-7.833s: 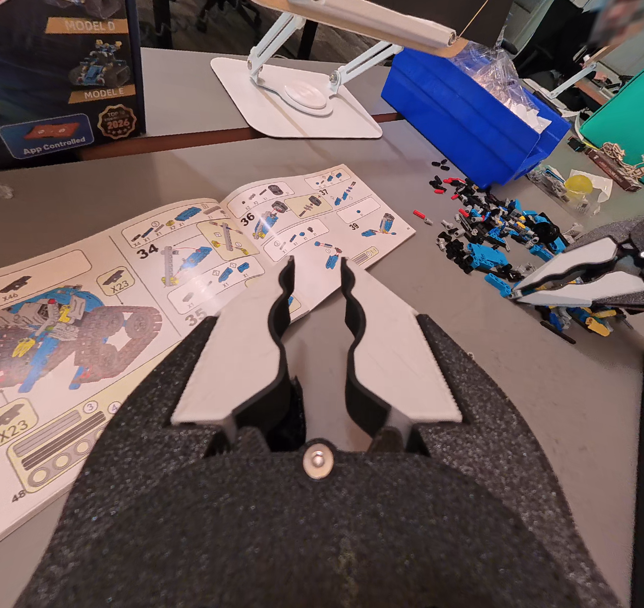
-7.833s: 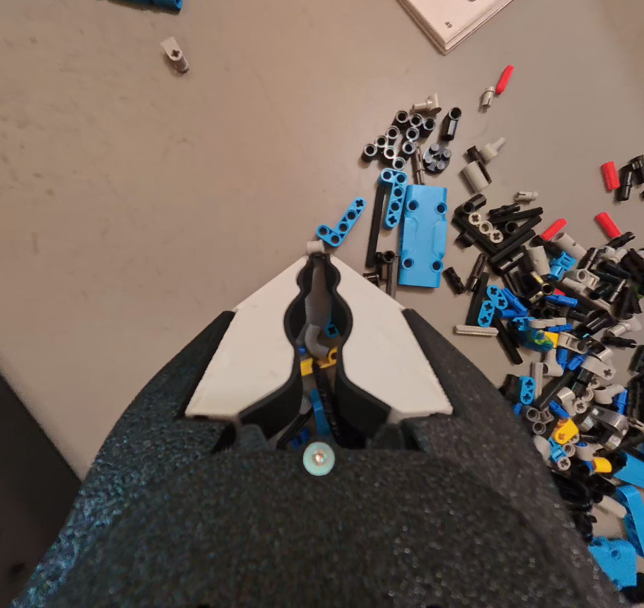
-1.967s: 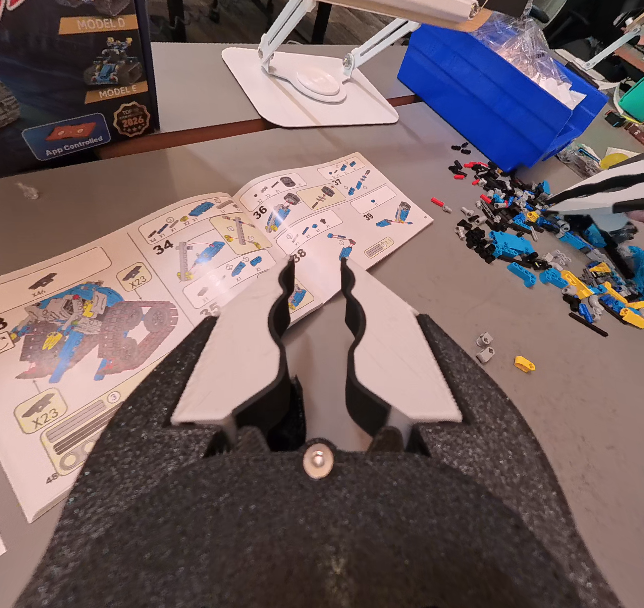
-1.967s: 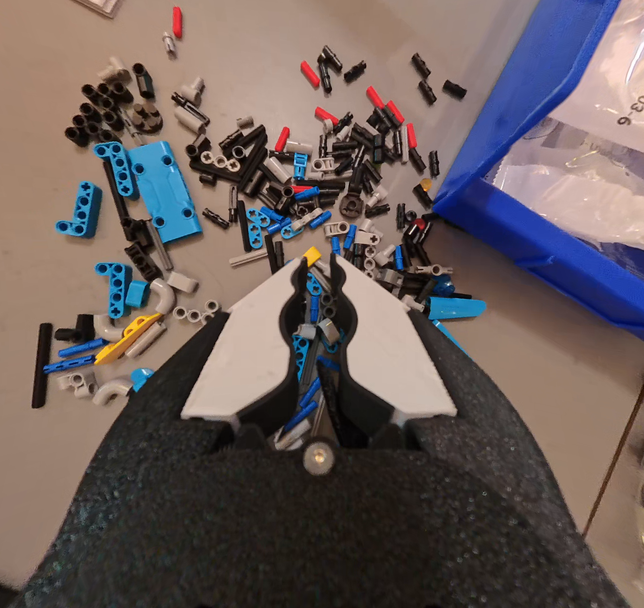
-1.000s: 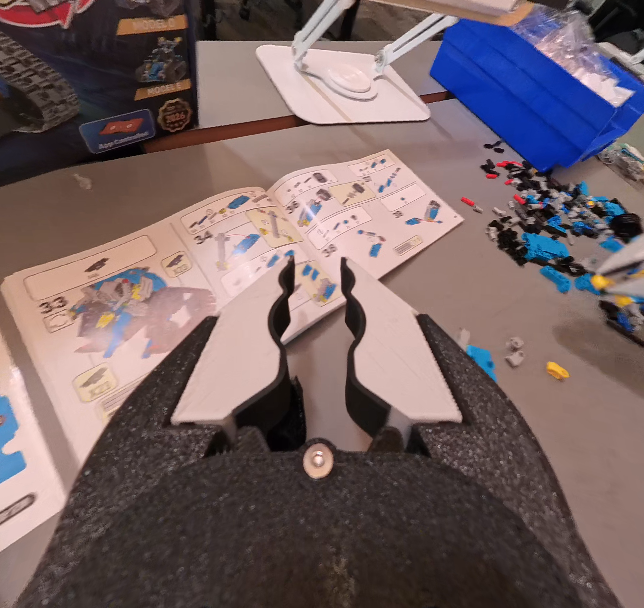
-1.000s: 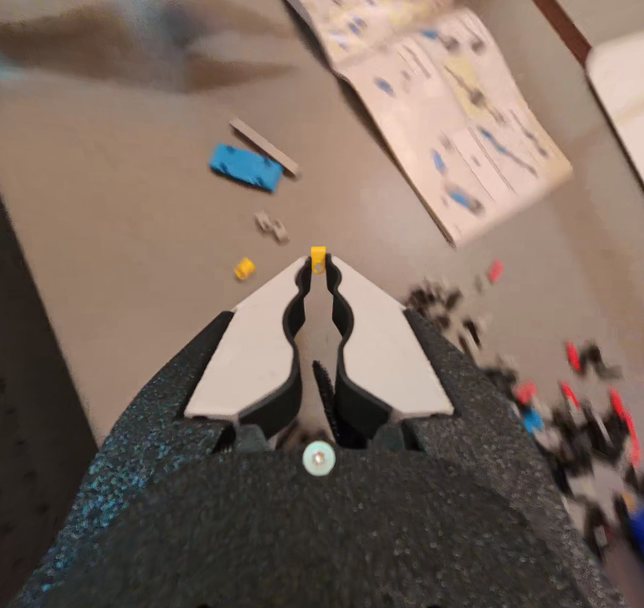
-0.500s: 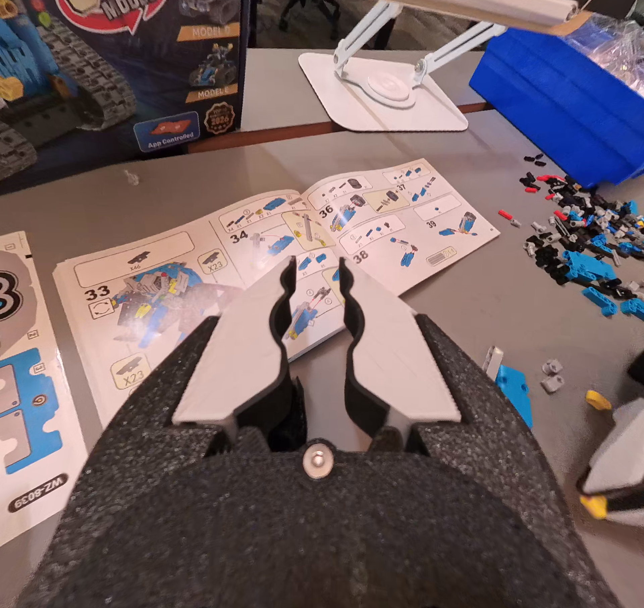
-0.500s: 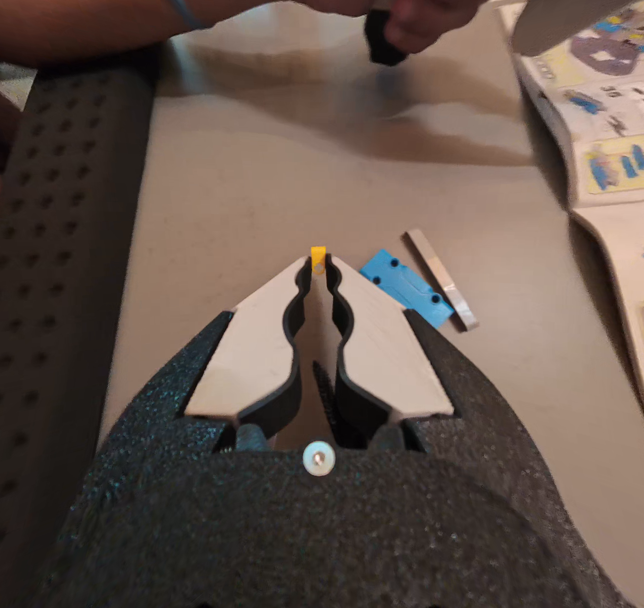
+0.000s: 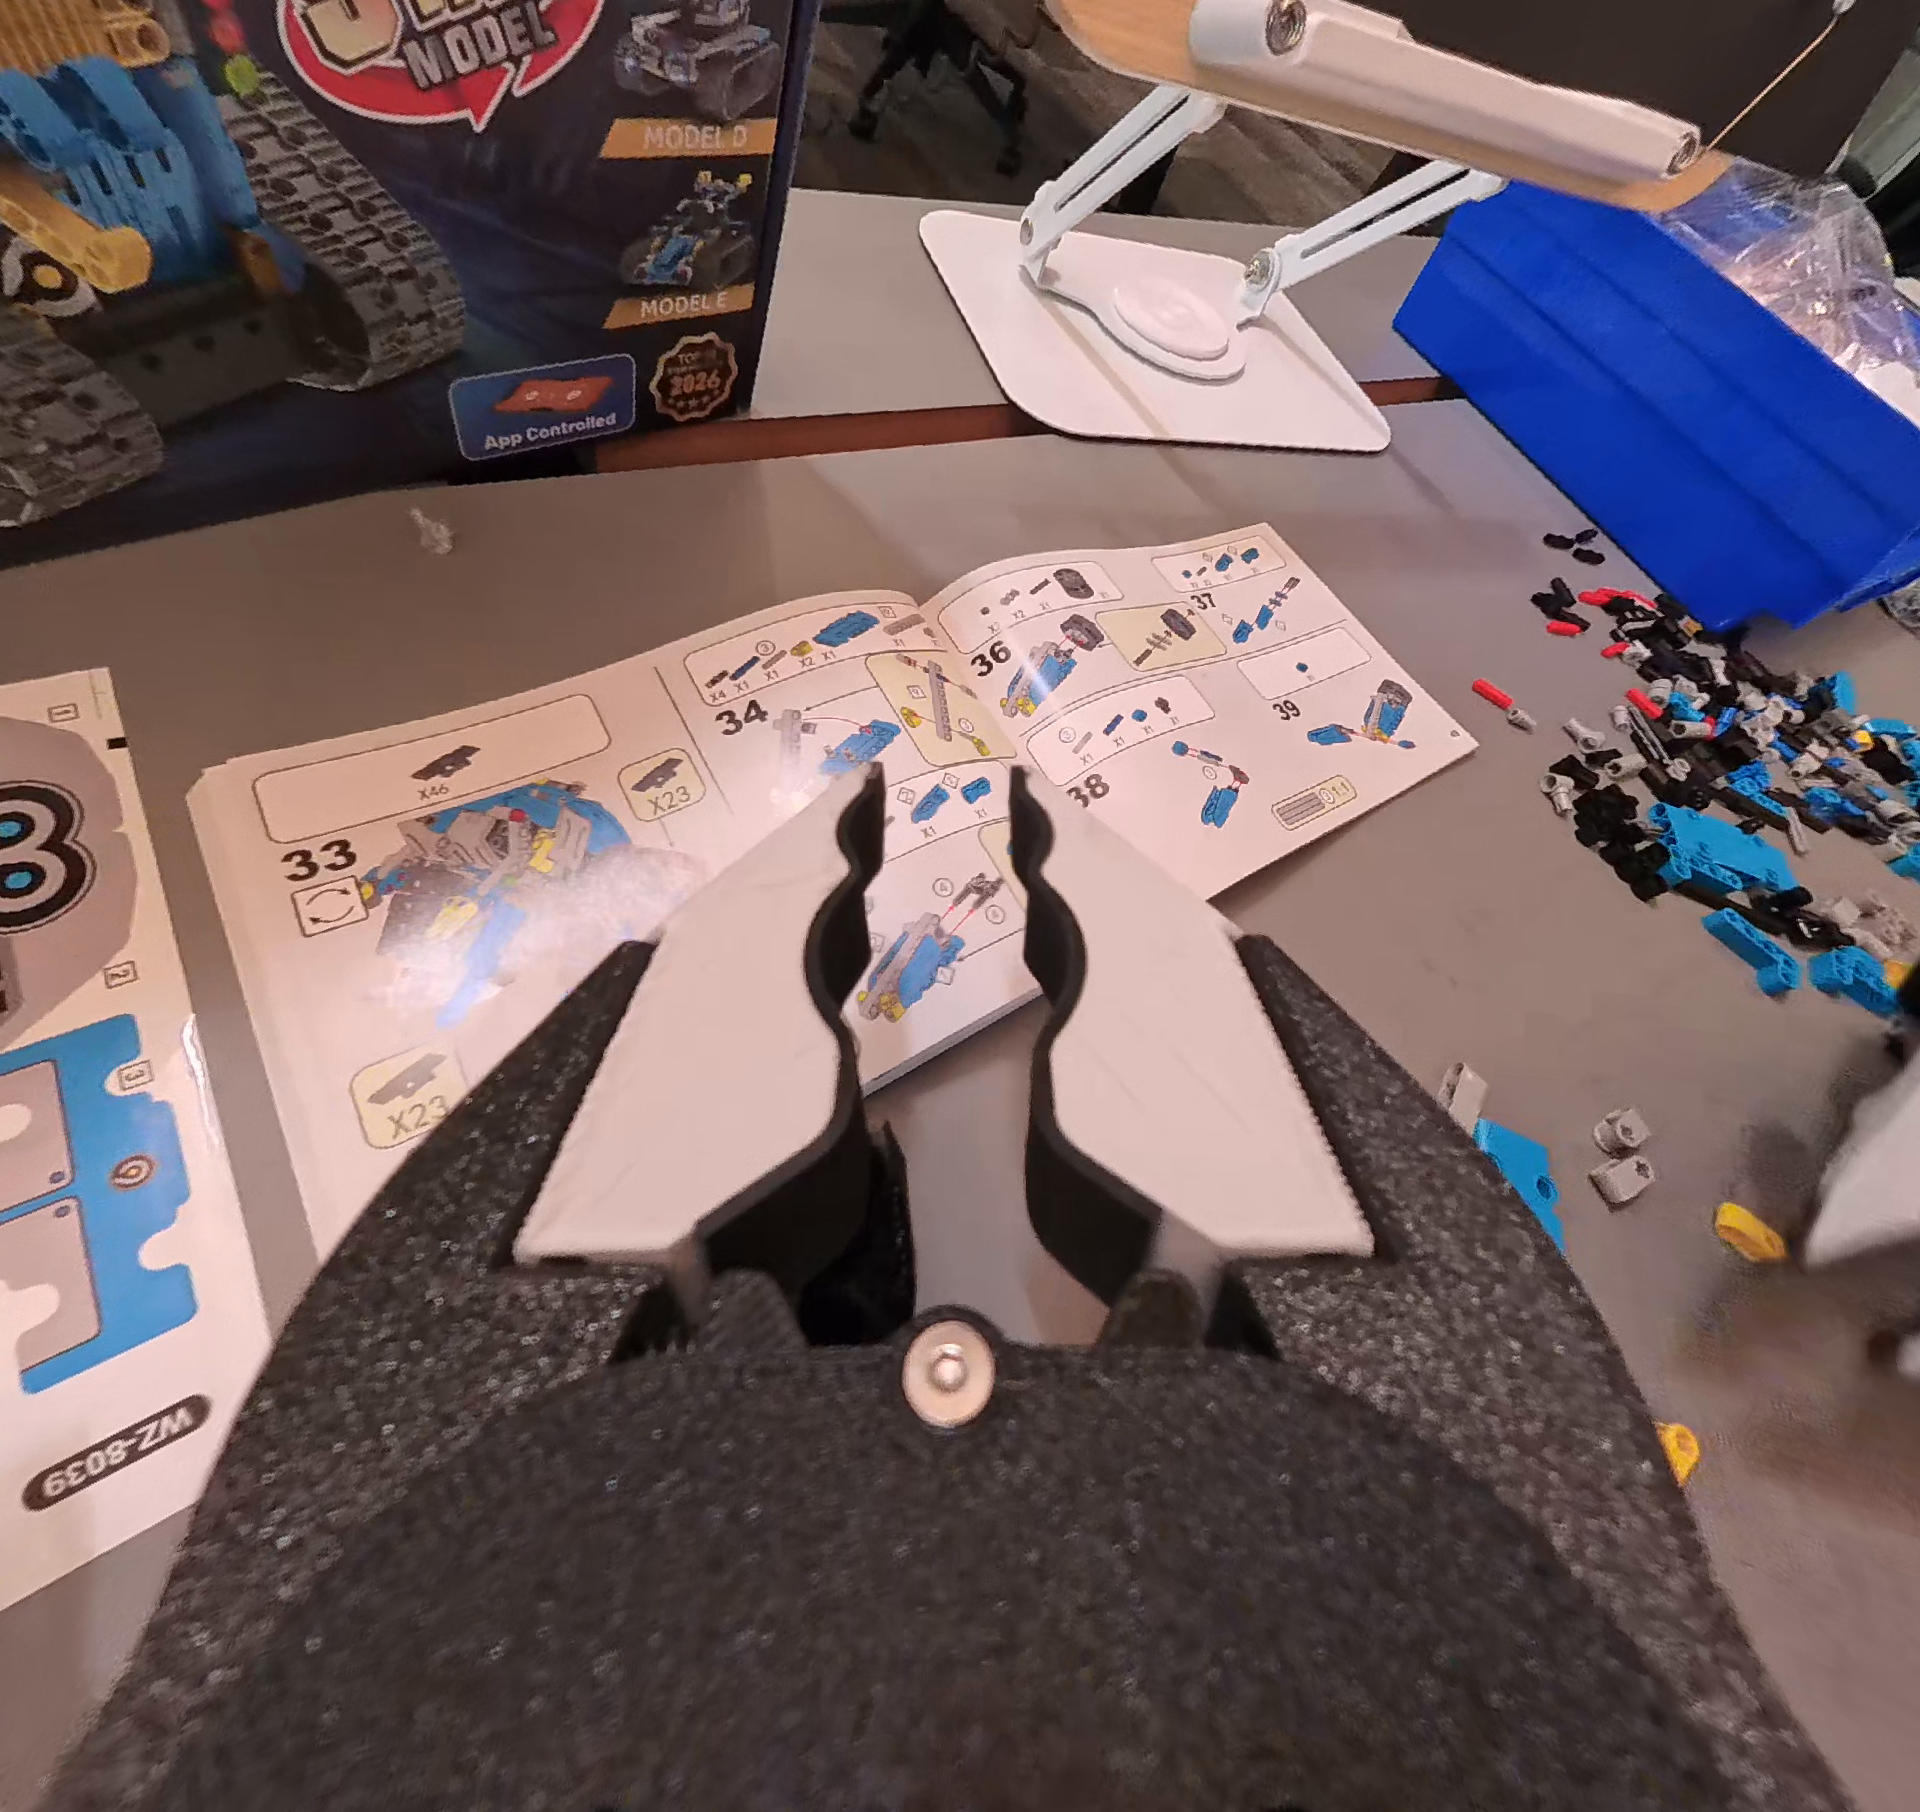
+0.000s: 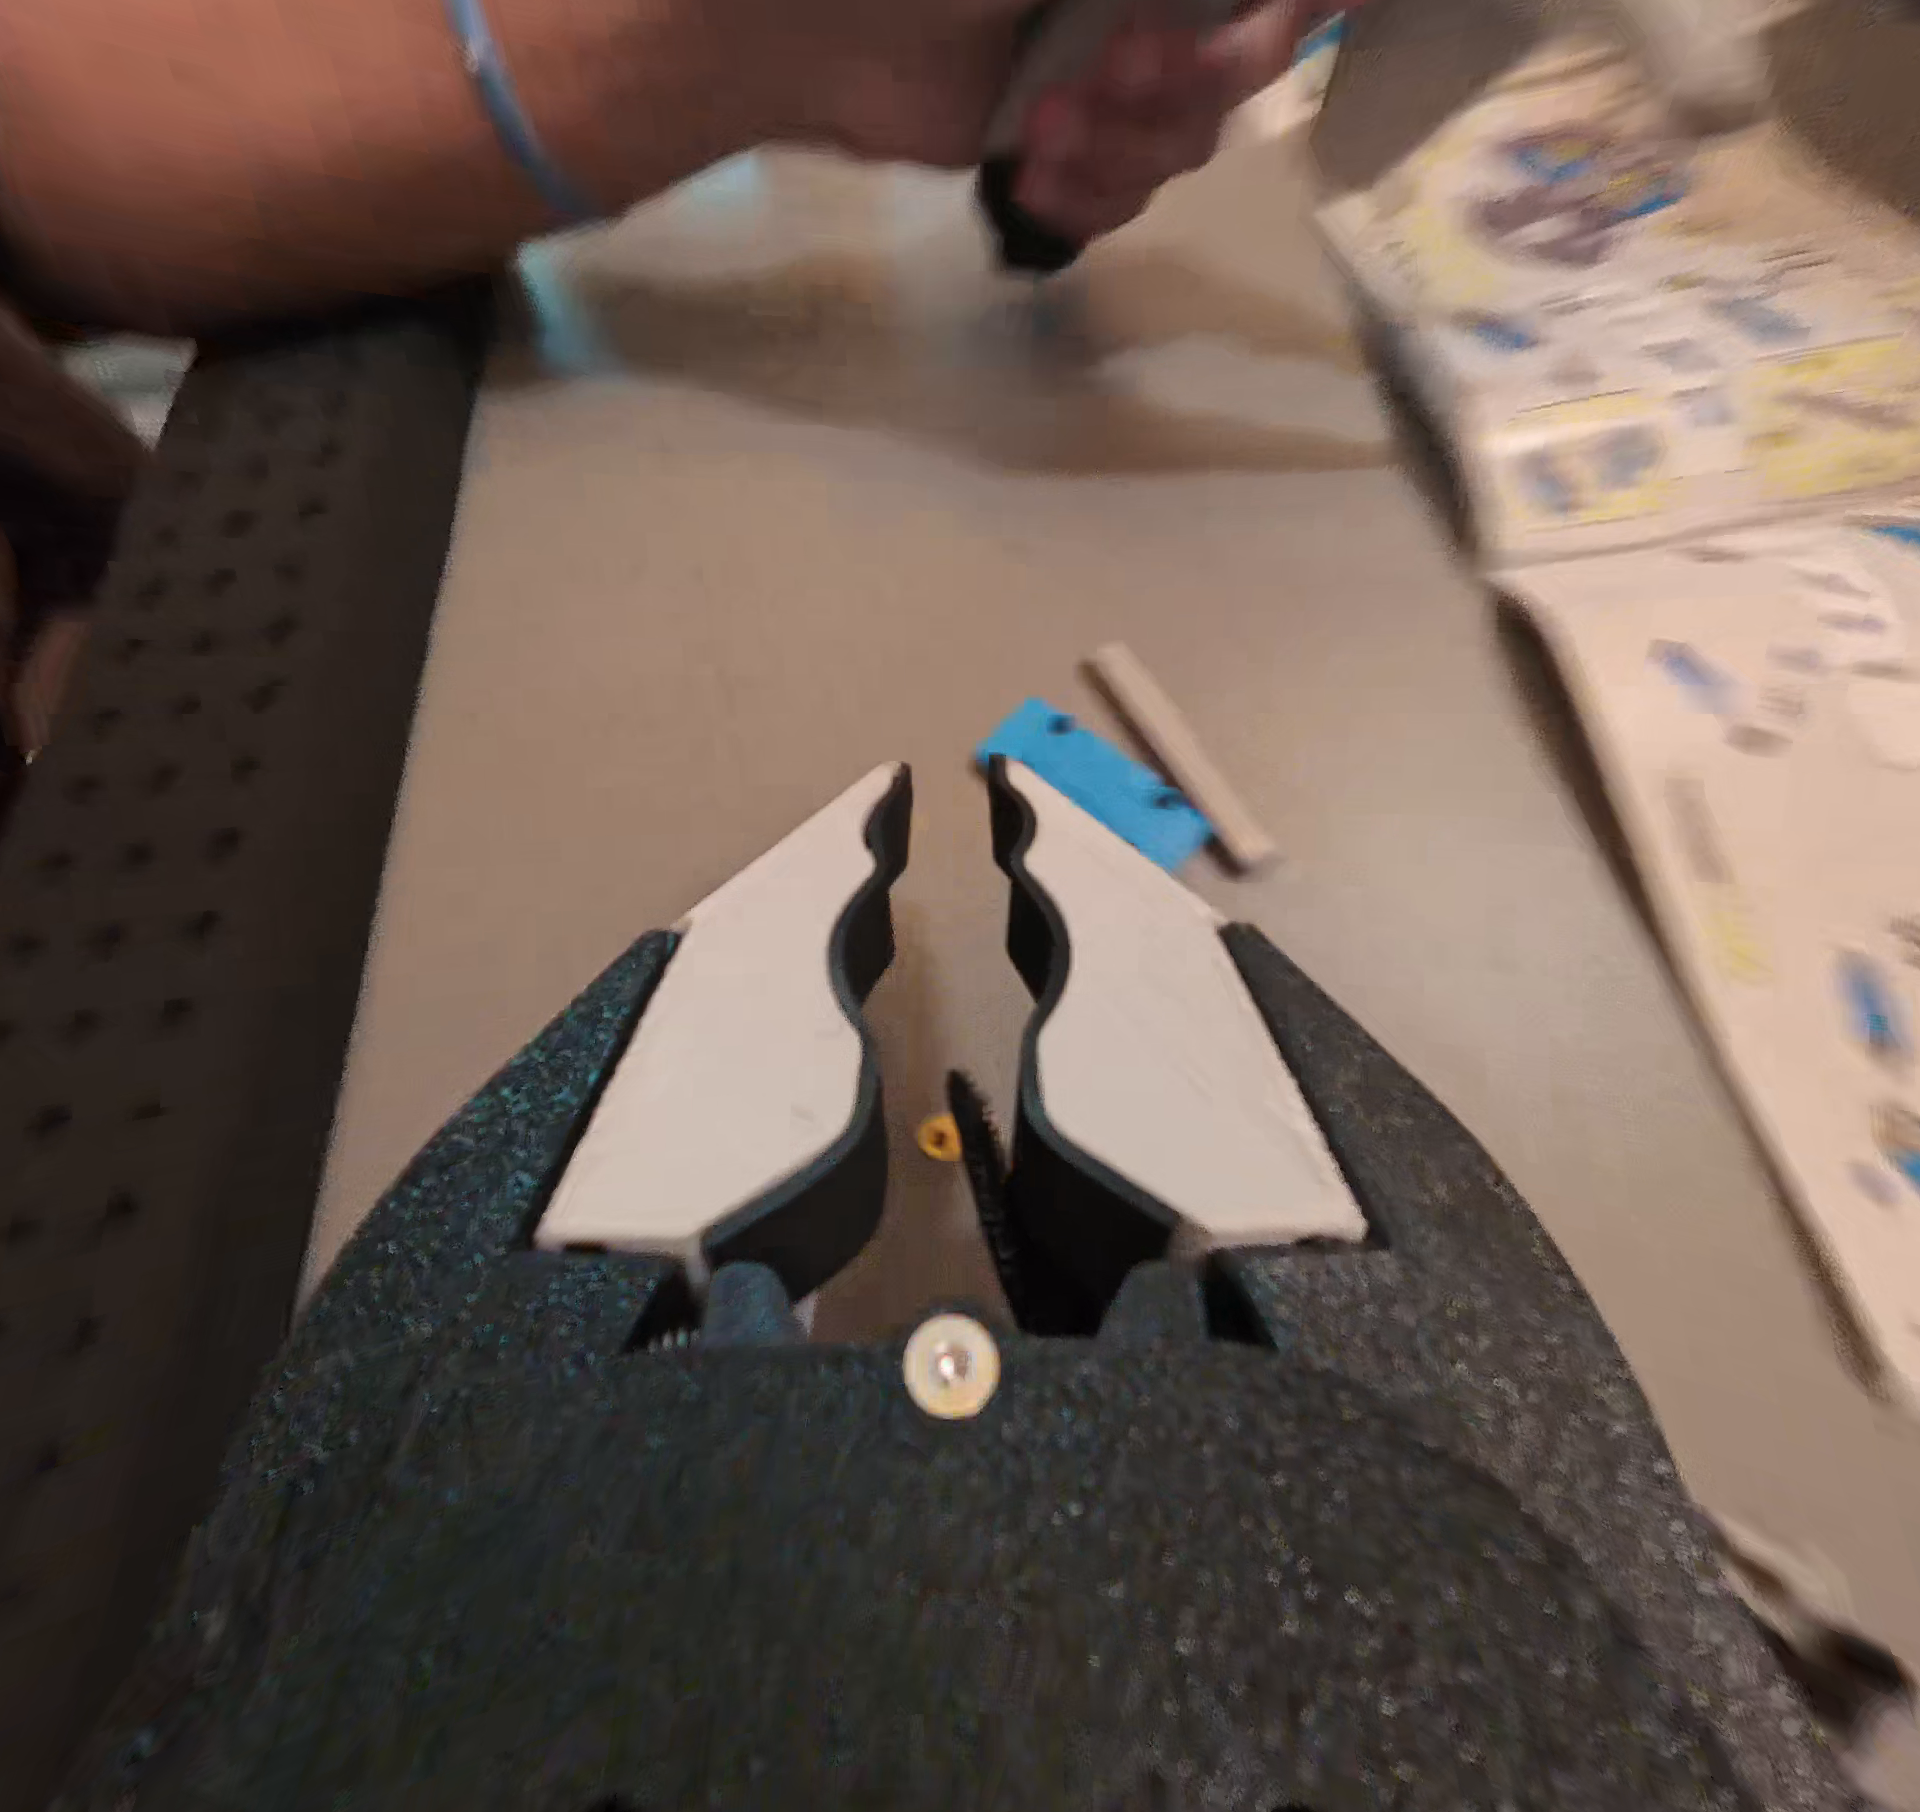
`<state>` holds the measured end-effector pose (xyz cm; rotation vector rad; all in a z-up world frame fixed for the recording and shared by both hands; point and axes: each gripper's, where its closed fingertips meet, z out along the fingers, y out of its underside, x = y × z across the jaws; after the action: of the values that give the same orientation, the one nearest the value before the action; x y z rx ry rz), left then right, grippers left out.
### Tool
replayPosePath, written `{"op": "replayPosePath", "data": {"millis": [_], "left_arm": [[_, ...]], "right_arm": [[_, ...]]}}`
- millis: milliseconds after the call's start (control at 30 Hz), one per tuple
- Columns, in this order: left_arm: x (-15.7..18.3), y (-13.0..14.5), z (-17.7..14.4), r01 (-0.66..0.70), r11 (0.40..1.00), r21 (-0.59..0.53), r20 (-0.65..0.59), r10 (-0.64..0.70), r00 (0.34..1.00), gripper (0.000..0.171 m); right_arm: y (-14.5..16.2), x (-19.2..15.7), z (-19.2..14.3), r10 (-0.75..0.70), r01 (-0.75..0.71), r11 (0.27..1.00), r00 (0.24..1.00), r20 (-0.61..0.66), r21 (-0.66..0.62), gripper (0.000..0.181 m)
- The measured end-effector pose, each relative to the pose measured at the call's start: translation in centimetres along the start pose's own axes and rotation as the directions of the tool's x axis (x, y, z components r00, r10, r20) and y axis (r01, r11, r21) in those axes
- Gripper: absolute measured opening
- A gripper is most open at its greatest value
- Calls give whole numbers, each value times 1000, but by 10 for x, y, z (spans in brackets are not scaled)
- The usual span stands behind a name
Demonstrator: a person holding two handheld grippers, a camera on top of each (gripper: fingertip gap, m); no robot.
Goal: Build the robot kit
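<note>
Right gripper (image 10: 949, 777) parted, empty: we have just dropped yellow connector (image 10: 937, 1135) onto counter (image 10: 727, 619) beside blue plate (image 10: 1091, 788). Left gripper (image 9: 945, 786) open over instruction booklet (image 9: 1143, 682).

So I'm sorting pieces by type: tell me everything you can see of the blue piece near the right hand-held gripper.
The blue building-brick panel is a flat, rectangular plastic plate with small round holes near its corners. It lies flat on the grey table, beside a thin grey beam, just beyond the open right hand-held gripper, ungripped.
</note>
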<state>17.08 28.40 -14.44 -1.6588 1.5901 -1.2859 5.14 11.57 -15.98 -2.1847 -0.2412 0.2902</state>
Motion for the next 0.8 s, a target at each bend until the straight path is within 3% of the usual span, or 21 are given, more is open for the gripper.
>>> {"op": "replayPosePath", "data": {"millis": [67,133,200,267,333,467,567,800], "left_arm": [[2,0,0,-5,1000,-1,-2,5,1000,23],[4,0,0,-9,1000,1,-6,9,1000,23],[7,0,1,-8,1000,1,-17,8,1000,23],[10,-1,0,-5,1000,2,-26,5,1000,23],[12,-1,0,-7,1000,4,-32,8,999,23],[12,-2,0,-13,1000,1,-31,13,999,23],[10,-2,0,-27,1000,2,-16,27,999,23],[12,-2,0,-24,1000,2,-21,24,1000,23]], "right_arm": [[-6,39,-41,70,-52,991,987,-143,127,14],[3,87,-94,220,-138,956,923,-317,260,14],[30,126,-147,377,-220,911,789,-484,350,15],[57,143,-180,415,-242,906,680,-605,348,14],[75,149,-190,413,-274,911,630,-658,309,15],[82,152,-184,438,-323,899,624,-647,296,17],[92,152,-193,409,-333,908,570,-713,255,16],[124,87,-210,397,-448,883,559,-728,137,11]]}}
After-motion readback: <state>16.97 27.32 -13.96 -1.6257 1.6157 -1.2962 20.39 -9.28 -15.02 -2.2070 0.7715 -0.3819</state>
